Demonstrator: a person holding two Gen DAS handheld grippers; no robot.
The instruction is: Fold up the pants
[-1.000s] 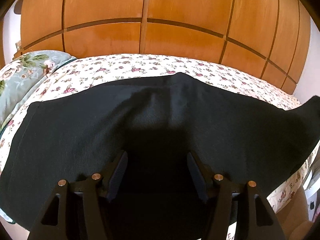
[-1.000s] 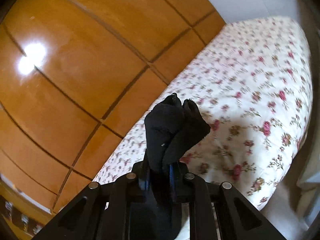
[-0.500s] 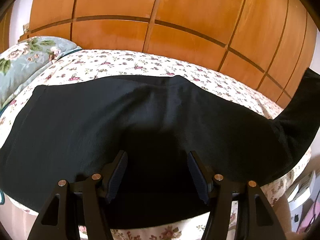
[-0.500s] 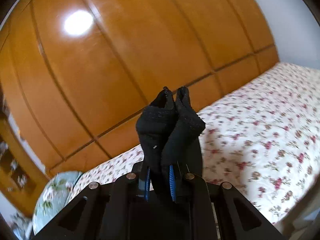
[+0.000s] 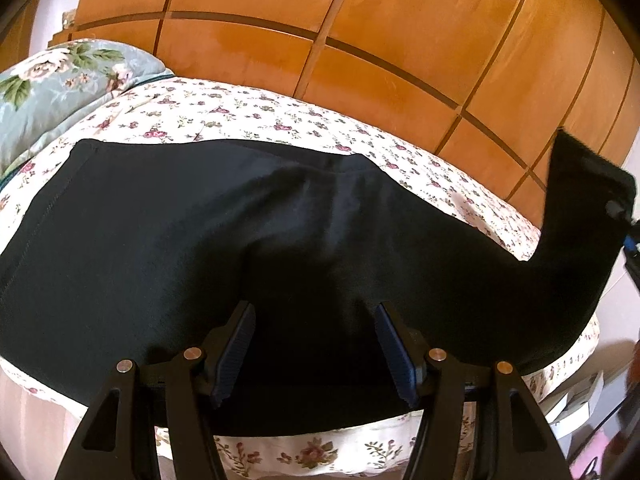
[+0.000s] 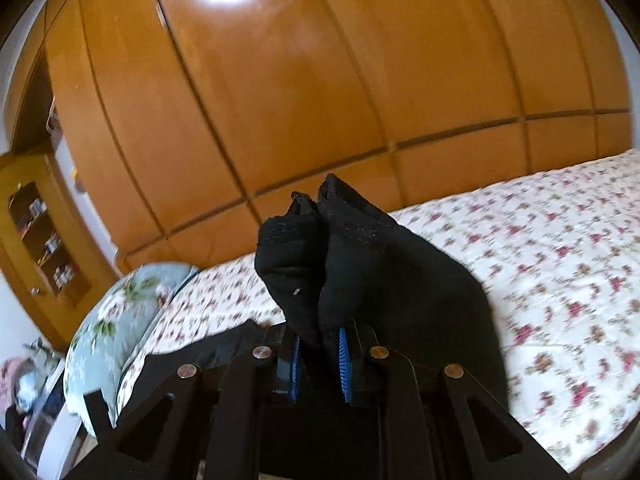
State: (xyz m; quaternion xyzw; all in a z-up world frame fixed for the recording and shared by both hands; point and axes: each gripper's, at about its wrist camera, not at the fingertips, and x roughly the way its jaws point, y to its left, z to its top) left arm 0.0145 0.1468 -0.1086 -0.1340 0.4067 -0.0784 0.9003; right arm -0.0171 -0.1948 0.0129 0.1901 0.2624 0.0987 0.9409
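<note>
1. The pants (image 5: 200, 240) are lying flat on the bed (image 5: 240, 112), long axis running left to right.
2. The left gripper (image 5: 316, 344) is hovering wide open over their middle, gripping nothing.
3. The right gripper (image 6: 318, 356) is pinching the lifted leg ends (image 6: 320, 256) at the right, so it is placed to carry them leftward.
4. No containers are showing.
</note>
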